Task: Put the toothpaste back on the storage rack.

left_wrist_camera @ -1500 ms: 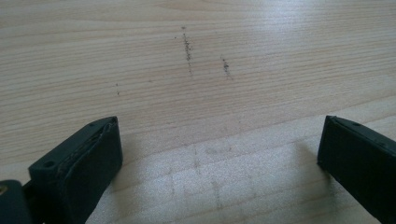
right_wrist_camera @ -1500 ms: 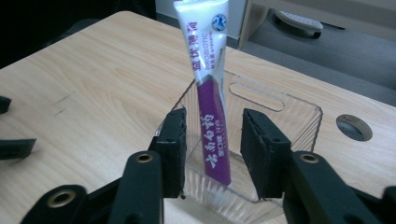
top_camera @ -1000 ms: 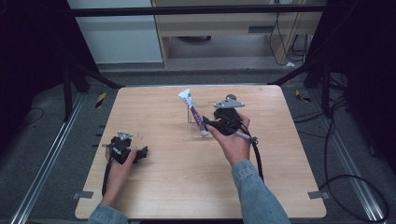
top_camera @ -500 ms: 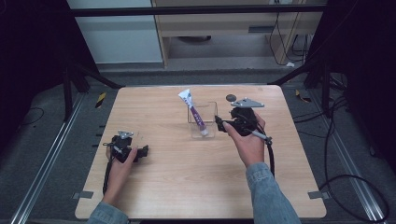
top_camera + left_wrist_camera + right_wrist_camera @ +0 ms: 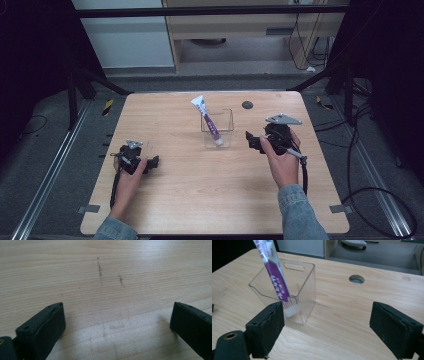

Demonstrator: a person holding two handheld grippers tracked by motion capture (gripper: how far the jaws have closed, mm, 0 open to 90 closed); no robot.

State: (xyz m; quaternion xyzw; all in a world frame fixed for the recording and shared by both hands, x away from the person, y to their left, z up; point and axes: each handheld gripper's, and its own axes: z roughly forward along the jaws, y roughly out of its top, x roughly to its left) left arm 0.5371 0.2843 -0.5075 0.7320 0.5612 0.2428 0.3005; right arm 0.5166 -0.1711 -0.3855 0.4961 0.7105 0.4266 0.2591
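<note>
A purple and white tube point(image 5: 208, 119) point(image 5: 274, 269) stands tilted inside a clear plastic box point(image 5: 218, 128) point(image 5: 287, 287) at the middle of the wooden table point(image 5: 215, 190). My right gripper point(image 5: 252, 141) point(image 5: 334, 327) is open a short way to the right of the box, held in a hand, with nothing between its jaws. My left gripper point(image 5: 154, 163) point(image 5: 117, 325) rests on the table's left part, open over bare wood with a few dark specks.
A round dark hole point(image 5: 247, 105) point(image 5: 356, 279) sits in the tabletop behind the box. Cables point(image 5: 305, 172) trail from the grippers toward the front. Metal rails point(image 5: 45, 185) and dark floor surround the table; a cabinet point(image 5: 240, 25) stands behind.
My right gripper has let go of the tube and pulled back to the right, away from the box. The tube stays leaning in the box. The left gripper has not moved.
</note>
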